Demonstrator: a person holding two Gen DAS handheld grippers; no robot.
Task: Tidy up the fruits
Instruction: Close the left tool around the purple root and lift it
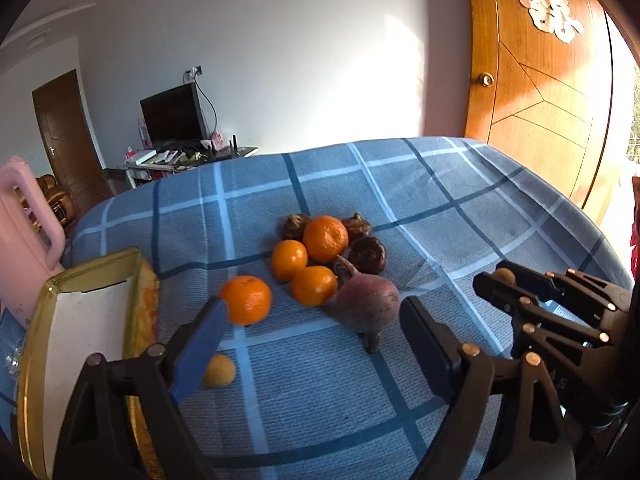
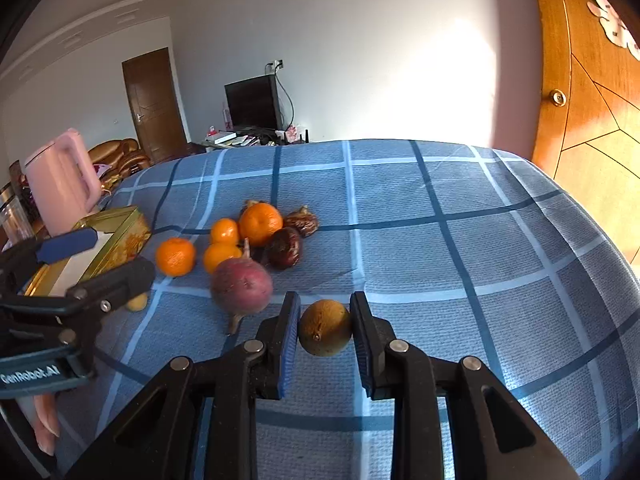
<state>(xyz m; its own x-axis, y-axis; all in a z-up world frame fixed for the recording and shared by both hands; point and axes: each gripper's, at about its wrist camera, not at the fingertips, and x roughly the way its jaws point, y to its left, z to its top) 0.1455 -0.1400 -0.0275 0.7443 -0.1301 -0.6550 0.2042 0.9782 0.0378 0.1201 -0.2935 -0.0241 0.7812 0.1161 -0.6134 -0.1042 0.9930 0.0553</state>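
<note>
Brown-yellow round fruit – dull, speckled – between right gripper fingers

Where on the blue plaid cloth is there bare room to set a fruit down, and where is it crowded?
Bare cloth spreads right of the dark brown fruits toward the wooden door, and along the far edge. It is crowded mid-left: oranges, the reddish root and the gold tin. The right gripper holds a brownish-yellow fruit; the left gripper is open.
</note>
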